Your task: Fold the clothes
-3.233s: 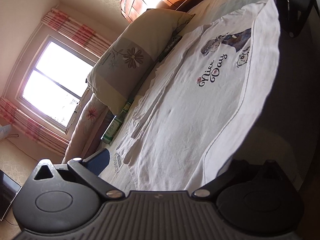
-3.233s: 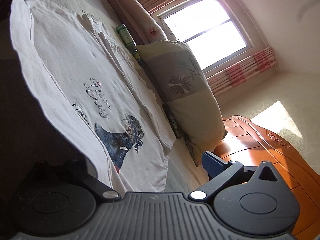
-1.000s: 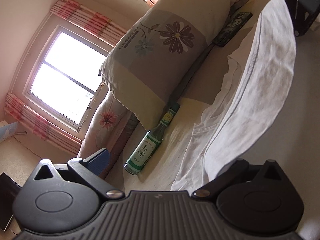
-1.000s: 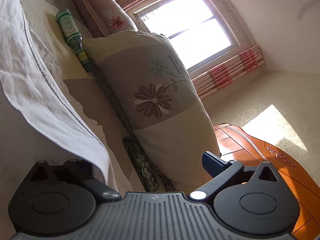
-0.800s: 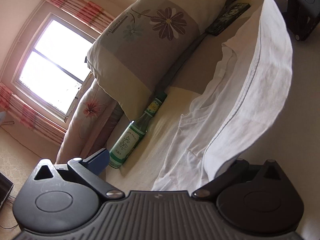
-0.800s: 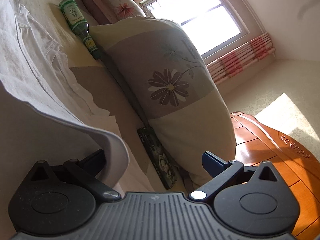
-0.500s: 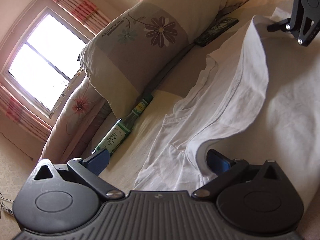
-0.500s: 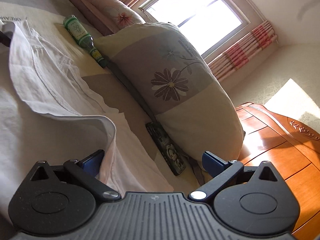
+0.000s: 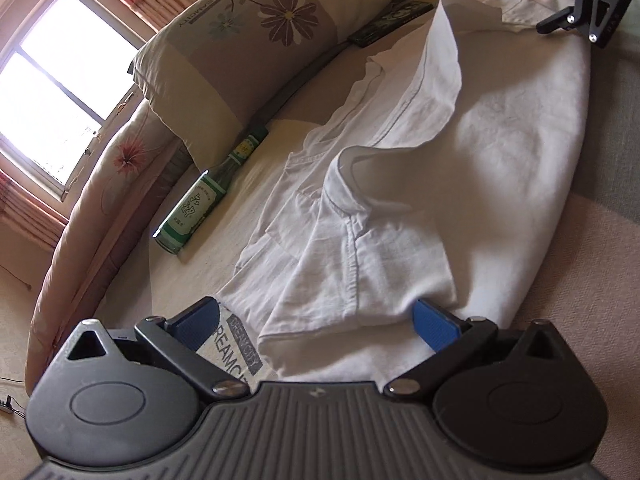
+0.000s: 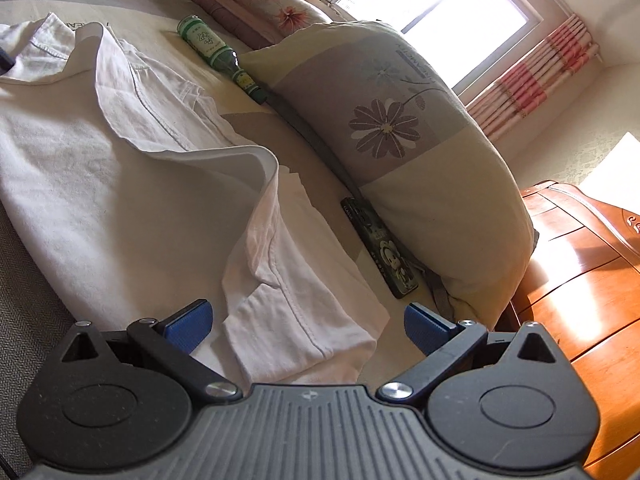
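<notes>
White cotton T-shirt (image 9: pixel 460 184) lying doubled over on beige bed sheet (image 9: pixel 256 184); folded-over hem ridged, not flat. Left gripper (image 9: pixel 316 320) and right gripper (image 10: pixel 306 322) both spread wide, pinching nothing. Risk judged: raised hem slumping unevenly, skewing fold. Smooth green glass bottle (image 9: pixel 200 204) just beside sleeve; snagging possible.
</notes>
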`<action>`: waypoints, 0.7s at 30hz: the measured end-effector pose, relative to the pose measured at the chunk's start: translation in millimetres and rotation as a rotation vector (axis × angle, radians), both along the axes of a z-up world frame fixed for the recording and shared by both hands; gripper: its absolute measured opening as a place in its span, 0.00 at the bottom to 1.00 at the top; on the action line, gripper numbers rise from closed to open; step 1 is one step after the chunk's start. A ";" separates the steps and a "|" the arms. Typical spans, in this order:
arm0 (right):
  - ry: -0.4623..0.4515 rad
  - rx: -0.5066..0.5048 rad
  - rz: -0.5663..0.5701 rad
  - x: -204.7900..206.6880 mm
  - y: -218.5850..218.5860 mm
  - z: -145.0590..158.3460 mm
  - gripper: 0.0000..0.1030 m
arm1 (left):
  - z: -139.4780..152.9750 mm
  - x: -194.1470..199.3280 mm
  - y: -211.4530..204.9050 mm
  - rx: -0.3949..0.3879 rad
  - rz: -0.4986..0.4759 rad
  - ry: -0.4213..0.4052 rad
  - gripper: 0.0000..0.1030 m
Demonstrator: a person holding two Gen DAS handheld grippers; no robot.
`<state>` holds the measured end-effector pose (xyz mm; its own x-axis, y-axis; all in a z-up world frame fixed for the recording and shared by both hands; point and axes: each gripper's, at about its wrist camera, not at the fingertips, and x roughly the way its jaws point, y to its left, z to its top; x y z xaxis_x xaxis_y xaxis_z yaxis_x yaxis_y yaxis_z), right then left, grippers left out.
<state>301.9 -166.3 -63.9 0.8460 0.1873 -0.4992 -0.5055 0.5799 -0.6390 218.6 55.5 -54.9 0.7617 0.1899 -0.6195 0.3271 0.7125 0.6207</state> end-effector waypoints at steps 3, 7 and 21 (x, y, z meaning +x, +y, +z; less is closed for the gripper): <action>0.017 0.026 0.020 1.6 4.5 1.2 1.00 | -0.4 3.4 3.3 0.018 -0.037 0.022 0.99; 0.022 0.066 0.049 3.5 16.2 4.7 1.00 | -4.0 -0.5 6.4 0.052 -0.092 0.046 0.99; -0.006 0.078 0.025 65.5 64.1 10.9 1.00 | 1.3 30.5 29.6 -0.027 -0.086 0.037 0.99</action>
